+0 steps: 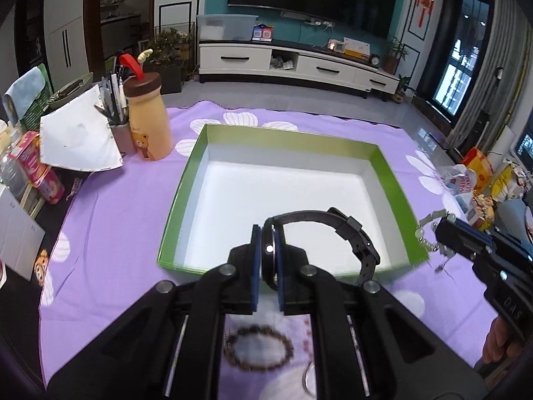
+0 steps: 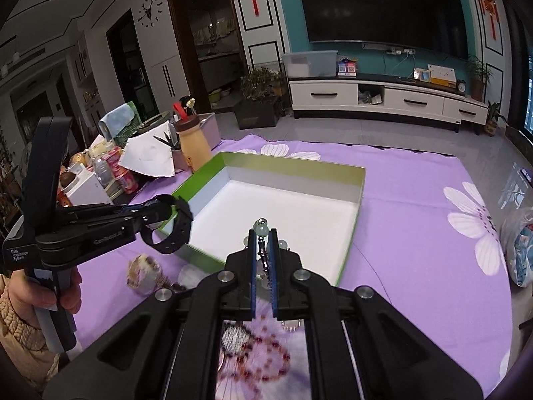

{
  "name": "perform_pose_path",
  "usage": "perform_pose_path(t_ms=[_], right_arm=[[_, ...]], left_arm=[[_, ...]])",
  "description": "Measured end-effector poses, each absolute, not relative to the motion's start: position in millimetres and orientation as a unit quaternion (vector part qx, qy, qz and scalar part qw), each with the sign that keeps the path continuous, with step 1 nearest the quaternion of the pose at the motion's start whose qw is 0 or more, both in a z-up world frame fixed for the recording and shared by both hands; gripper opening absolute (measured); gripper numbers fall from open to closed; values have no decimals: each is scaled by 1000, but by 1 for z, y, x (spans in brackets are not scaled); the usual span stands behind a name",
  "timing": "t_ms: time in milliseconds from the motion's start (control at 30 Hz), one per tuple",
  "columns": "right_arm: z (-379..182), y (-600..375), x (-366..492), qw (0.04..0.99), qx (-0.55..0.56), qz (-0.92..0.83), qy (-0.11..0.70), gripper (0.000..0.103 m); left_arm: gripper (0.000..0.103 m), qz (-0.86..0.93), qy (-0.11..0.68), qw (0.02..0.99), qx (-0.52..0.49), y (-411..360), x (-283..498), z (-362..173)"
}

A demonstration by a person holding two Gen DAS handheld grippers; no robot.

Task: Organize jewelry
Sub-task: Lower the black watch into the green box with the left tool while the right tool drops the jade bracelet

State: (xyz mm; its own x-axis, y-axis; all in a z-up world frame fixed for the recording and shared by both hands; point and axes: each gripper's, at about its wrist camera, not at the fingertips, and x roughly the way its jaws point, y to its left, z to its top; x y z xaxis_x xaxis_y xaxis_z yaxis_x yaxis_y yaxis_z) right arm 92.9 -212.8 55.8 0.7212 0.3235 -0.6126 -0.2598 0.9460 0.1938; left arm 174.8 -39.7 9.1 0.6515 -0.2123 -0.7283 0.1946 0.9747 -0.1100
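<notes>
My left gripper (image 1: 268,233) is shut on a black wristwatch (image 1: 349,233), held in the air over the near edge of a green-walled, white-floored box (image 1: 389,180); its strap loops off to the right. From the right wrist view the same watch (image 2: 170,230) hangs at the box's (image 2: 293,170) left wall. My right gripper (image 2: 262,233) is shut on a pale green bead bracelet (image 2: 261,228) with a dark tassel, near the box's front edge. That bracelet (image 1: 429,233) also shows beside the box's right corner, in my right gripper (image 1: 439,235). A brown bead bracelet (image 1: 260,350) and a reddish bead bracelet (image 2: 266,363) lie on the purple cloth below.
A bear-print bottle (image 1: 148,120), a pen cup (image 1: 116,123) and white paper (image 1: 76,140) crowd the table's left side with snack packs. Plastic bags and packets (image 1: 473,183) sit at the right. A small brown object (image 2: 143,271) lies on the purple flowered cloth (image 2: 416,183).
</notes>
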Motion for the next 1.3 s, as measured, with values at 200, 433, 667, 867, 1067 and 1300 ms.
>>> perform_pose_path(t_ms=[200, 433, 667, 867, 1067, 1300], right_arm=[[32, -204, 136, 914, 48, 151, 373, 6], [6, -203, 163, 902, 53, 127, 409, 29], [11, -223, 152, 904, 86, 111, 404, 37], [23, -235, 121, 907, 95, 114, 393, 40], [30, -243, 87, 909, 96, 118, 389, 40], [34, -242, 59, 906, 96, 126, 392, 40]], left_arm=[[8, -90, 425, 900, 12, -50, 211, -17], [24, -79, 443, 893, 20, -53, 226, -34], [55, -74, 419, 905, 10, -41, 216, -22], [60, -71, 398, 915, -6, -15, 192, -1], [66, -48, 390, 919, -31, 23, 161, 12], [66, -25, 398, 915, -59, 59, 123, 9]])
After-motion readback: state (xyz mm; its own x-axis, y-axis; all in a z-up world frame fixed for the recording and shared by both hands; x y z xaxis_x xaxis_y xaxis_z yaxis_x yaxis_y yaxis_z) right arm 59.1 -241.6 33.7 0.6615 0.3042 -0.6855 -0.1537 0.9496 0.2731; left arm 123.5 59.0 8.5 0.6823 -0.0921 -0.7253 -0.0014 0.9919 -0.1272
